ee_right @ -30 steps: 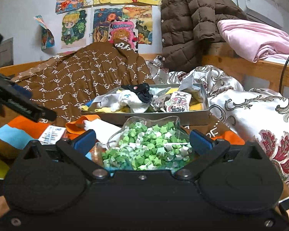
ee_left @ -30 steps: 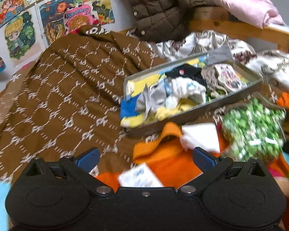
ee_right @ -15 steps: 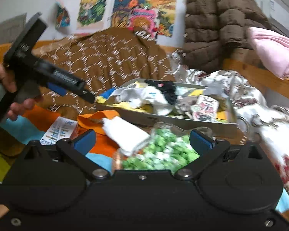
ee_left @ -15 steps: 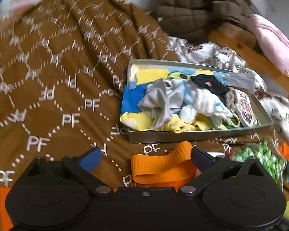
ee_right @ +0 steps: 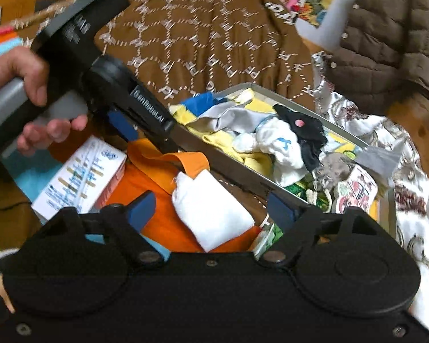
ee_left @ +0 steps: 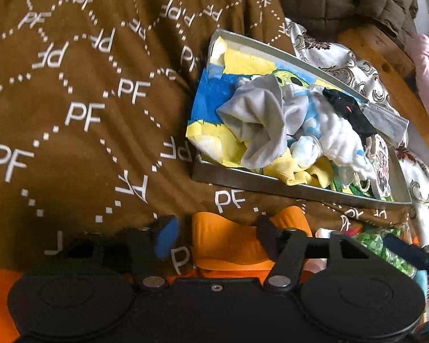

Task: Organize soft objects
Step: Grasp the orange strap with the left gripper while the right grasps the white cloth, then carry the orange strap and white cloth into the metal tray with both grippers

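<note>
A metal tray (ee_left: 271,183) on the bed holds a grey sock (ee_left: 257,123), a white fluffy sock (ee_left: 340,137), a black cloth (ee_left: 349,111) and yellow pieces. In front of it lies an orange band (ee_left: 237,243). My left gripper (ee_left: 217,237) points down over the band, its jaws closing with the band between them; the pads do not press on it. A white sock (ee_right: 214,214) lies on the orange cloth (ee_right: 157,223). My right gripper (ee_right: 211,208) straddles that sock, jaws closing and clear of it. In the right wrist view, a hand holds the left gripper (ee_right: 148,140).
A brown PF-patterned blanket (ee_left: 85,100) covers the left side. A white printed carton (ee_right: 80,177) lies left of the orange cloth. A clear container of green paper stars (ee_left: 383,245) sits right of the band. A brown quilted jacket (ee_right: 386,34) and a patterned quilt (ee_right: 409,148) lie behind the tray.
Both grippers swung left and rolled. The left tipped down onto the orange band and its jaws narrowed. The right left the green stars for the white sock, jaws narrowing.
</note>
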`<state>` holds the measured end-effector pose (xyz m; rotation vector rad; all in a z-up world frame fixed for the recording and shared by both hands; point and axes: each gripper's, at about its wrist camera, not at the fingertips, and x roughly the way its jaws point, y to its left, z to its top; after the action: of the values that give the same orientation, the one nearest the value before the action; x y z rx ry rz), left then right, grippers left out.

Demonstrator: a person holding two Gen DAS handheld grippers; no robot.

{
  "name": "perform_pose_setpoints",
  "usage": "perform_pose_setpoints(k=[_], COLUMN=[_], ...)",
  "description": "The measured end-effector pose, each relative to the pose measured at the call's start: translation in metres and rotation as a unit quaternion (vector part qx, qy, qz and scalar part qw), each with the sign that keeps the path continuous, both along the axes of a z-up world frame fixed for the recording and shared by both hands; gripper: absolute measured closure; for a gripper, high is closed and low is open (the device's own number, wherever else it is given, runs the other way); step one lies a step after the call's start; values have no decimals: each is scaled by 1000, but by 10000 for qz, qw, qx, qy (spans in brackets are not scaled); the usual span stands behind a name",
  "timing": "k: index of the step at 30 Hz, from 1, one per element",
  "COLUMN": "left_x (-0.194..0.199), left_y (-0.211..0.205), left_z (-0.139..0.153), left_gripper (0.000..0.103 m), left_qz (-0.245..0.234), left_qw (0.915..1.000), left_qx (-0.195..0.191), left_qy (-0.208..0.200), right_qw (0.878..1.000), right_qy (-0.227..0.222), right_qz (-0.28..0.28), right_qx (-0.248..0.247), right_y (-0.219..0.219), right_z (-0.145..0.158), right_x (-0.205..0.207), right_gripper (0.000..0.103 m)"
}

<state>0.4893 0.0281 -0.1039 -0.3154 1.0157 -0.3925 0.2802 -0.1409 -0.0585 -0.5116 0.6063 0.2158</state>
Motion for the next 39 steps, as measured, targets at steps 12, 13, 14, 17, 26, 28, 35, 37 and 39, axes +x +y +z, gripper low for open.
perform_pose_setpoints(k=[12,13,14,17,26,28,35,37,39], left_x=[1,1,1,-1,-16,-23,-49,-55,-58], left_y=[4,4,5,7,9,10,-1,-6,-10], left_z=[-6,-6,-6,-6,4,11,45,55,66], left_gripper=[66,68,70,77,91,92,93,93,93], left_qz=[-92,-63,-45,-20,-128,-157,-373,-430,-489], left_qw=[9998,9998,9998,9999,9994,9981,9866,9820,9773], left_qx=[-15,-8,-21,-31,5,-12,131,155,140], left_qy=[184,198,202,138,-312,-595,-1582,-1834,-2056], right_qw=[9989,9989,9989,9989,9983,9986,9979,9976,9972], right_qy=[251,258,265,242,154,73,-346,-454,-552], right_qz=[113,107,111,141,189,183,191,175,166], right_qx=[-369,-379,-375,-370,-527,-491,-509,-494,-483], right_y=[20,20,19,19,19,18,10,7,4], right_z=[-26,-26,-27,-29,-35,-33,-17,-11,-4], right_x=[15,14,14,12,5,0,-14,-16,-18], right_gripper=[75,76,78,90,102,102,103,103,103])
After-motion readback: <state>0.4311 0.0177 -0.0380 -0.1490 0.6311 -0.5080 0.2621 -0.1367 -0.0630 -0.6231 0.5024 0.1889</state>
